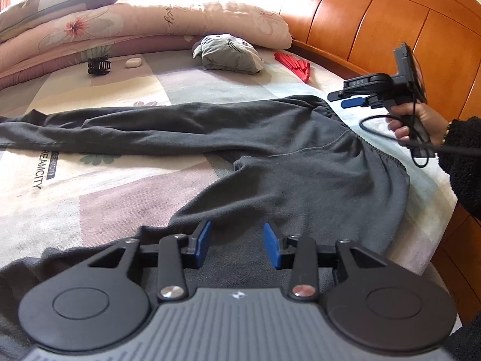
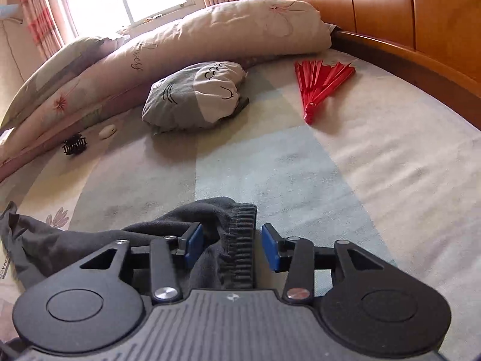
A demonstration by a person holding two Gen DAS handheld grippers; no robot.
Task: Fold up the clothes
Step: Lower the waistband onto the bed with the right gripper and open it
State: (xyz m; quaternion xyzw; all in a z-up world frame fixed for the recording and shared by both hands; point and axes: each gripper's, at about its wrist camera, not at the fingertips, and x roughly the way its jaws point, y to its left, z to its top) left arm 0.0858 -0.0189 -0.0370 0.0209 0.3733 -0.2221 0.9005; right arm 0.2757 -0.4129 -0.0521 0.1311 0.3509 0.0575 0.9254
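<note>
Trousers [image 1: 270, 150]: dark grey, elastic waistband [image 2: 240, 240]; spread on bed [image 1: 105, 186], legs splayed apart toward left, not laid together, no fold visible. Left tongs [image 1: 237, 245]: pads parted, nothing held, poised over near leg. Right tongs [image 2: 231, 245]: pads parted, waistband corner lying between them, not pinched. Stage: flat and unfolded; fits either a garment laid out for folding or one opened out again. Also on bed: grey cushion [image 1: 228, 54], red fan [image 1: 293, 64], hair clip [image 1: 99, 66], quilt [image 1: 150, 21].
</note>
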